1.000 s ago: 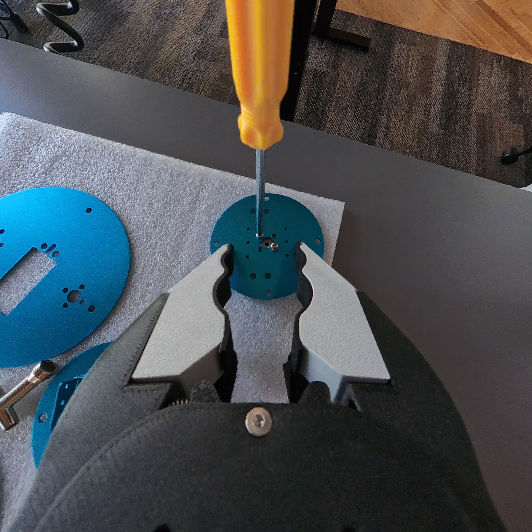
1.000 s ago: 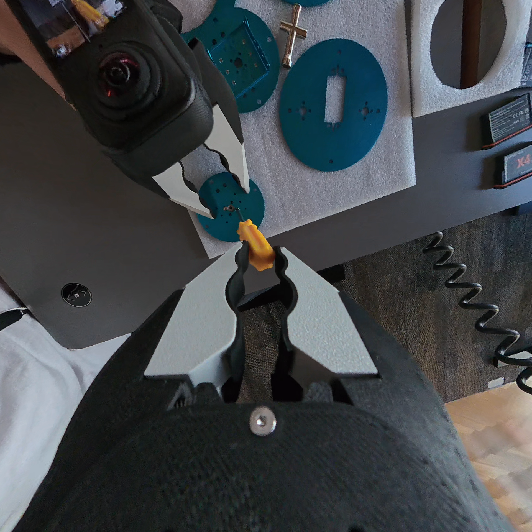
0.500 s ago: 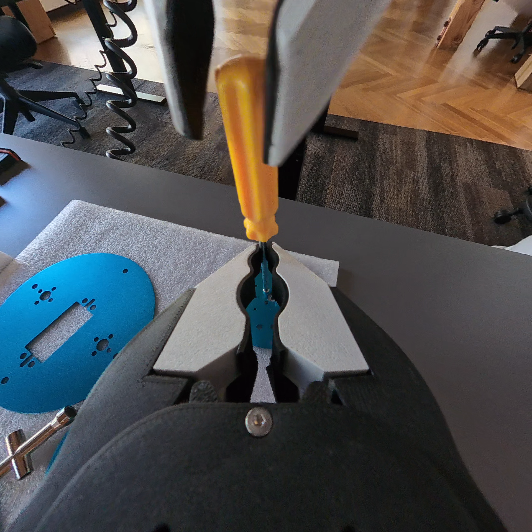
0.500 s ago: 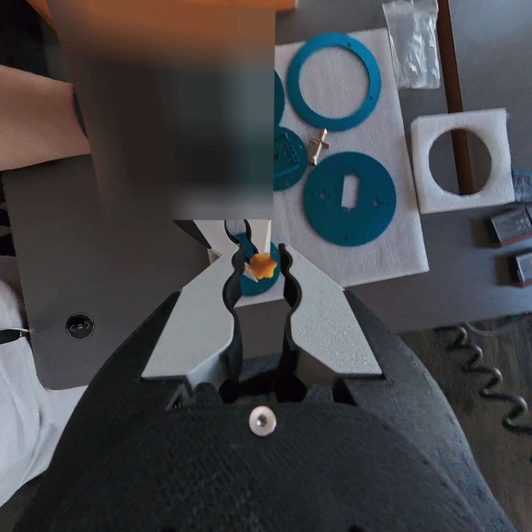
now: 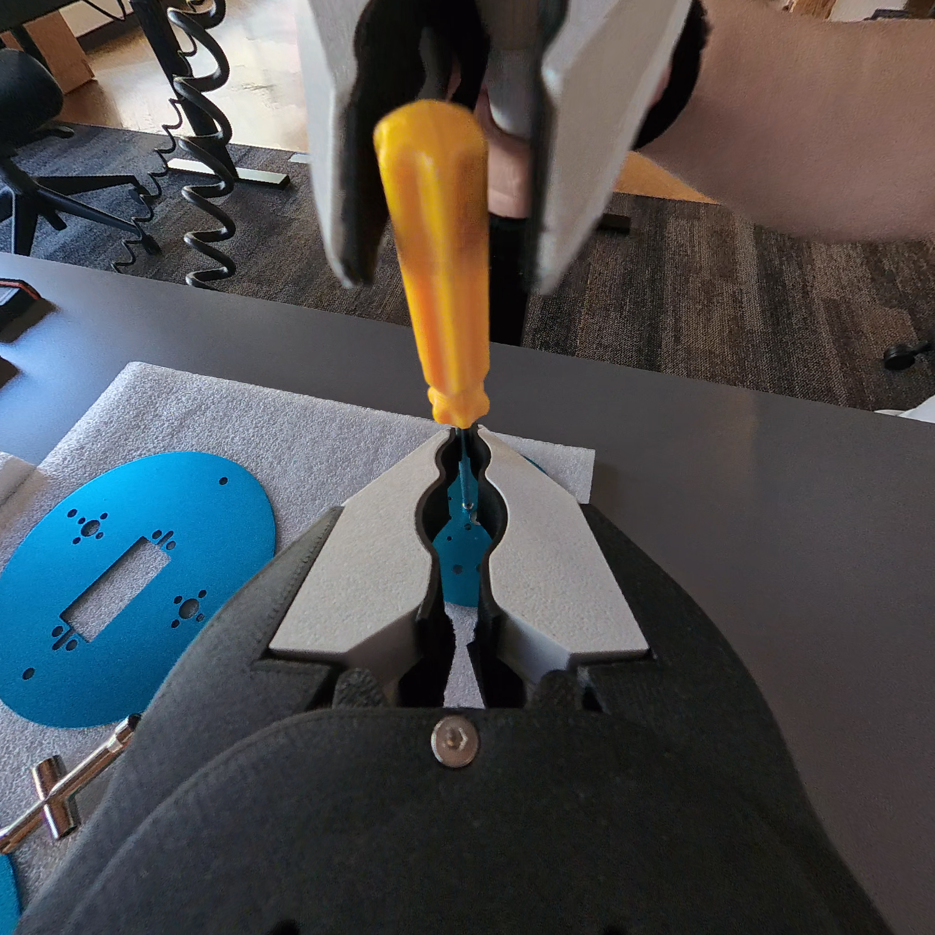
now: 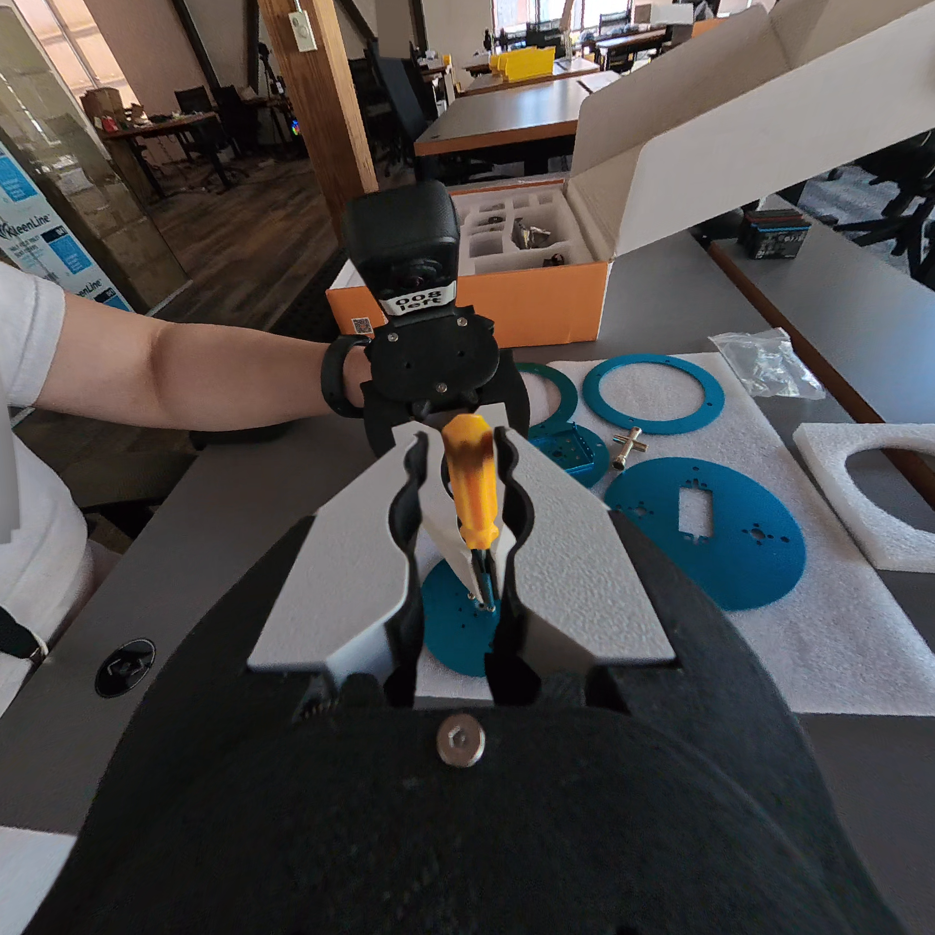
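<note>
The left gripper (image 5: 463, 440) has its pale grey fingers drawn in around the thin metal shaft of a yellow-handled screwdriver (image 5: 437, 263), pinching it just under the handle; the shaft tip meets a small round blue metal plate with drilled holes (image 5: 458, 561) lying directly beneath those fingers. The right gripper (image 6: 460, 455) has its fingers set either side of the yellow handle with gaps showing on both sides, so it stands open and not clamped on it. Both plate and tools sit on a white foam sheet (image 6: 789, 652) spread over a dark grey table (image 5: 759, 506). To the left of the left gripper lie a large blue oval plate with a rectangular cut-out (image 5: 116, 582) and a silver cross-shaped socket wrench (image 5: 55, 804). Beyond the left gripper in the right wrist view, a blue metal ring (image 6: 652, 392) rests on the foam, and farther off stands an open orange cardboard box (image 6: 531, 298)
</note>
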`<state>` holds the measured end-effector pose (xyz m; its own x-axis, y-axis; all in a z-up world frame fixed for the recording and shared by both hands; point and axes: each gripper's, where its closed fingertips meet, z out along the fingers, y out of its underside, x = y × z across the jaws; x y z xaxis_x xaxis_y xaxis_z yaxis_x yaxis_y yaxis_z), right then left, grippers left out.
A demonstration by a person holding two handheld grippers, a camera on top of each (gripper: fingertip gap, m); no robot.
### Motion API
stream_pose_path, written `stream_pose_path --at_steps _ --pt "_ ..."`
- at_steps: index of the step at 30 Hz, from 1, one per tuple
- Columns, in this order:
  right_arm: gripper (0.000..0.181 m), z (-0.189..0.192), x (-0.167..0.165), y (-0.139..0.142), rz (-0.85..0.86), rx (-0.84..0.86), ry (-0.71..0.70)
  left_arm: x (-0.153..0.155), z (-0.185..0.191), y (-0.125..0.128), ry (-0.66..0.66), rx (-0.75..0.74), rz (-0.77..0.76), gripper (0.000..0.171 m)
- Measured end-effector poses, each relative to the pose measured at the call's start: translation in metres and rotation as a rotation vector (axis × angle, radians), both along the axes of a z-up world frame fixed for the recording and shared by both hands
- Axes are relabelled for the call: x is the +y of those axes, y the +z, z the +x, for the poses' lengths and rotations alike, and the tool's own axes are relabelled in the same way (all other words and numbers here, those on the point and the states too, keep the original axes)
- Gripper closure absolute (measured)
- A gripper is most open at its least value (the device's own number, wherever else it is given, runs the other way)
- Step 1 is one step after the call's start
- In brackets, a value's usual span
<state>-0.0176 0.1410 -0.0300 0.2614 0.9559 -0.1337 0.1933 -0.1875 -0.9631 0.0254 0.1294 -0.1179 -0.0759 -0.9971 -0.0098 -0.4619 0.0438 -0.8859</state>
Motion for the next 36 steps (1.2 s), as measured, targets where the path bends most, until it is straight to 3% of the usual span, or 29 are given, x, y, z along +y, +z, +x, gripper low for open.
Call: stream_pose_path --at_steps 1,3,13,15,18,22,36 --pt "0.151 -0.002 -0.001 -0.002 -0.010 -0.010 0.005 -0.001 0.000 0.000 -0.004 0.000 0.000 0.169" --pt "0.163 -0.002 0.001 -0.005 0.021 -0.034 -0.016 -0.001 0.001 0.000 -0.008 0.002 0.004 0.169" --pt "0.163 0.003 0.004 -0.006 0.158 -0.042 -0.195 -0.003 0.001 -0.001 -0.006 0.012 0.013 0.169" --pt "0.163 0.001 0.001 -0.006 0.147 -0.022 -0.178 -0.003 -0.004 -0.008 -0.016 0.069 0.025 0.168" --pt "0.163 0.001 -0.001 -0.006 0.126 -0.031 -0.146 0.009 -0.019 -0.029 0.021 0.178 0.045 0.151" --pt "0.163 0.006 0.002 -0.007 0.109 -0.037 -0.145 0.013 -0.020 -0.035 0.038 0.181 -0.026 0.157" --pt "0.163 0.006 0.007 -0.008 0.095 -0.088 -0.138 0.008 -0.021 -0.042 0.038 0.239 0.089 0.165"
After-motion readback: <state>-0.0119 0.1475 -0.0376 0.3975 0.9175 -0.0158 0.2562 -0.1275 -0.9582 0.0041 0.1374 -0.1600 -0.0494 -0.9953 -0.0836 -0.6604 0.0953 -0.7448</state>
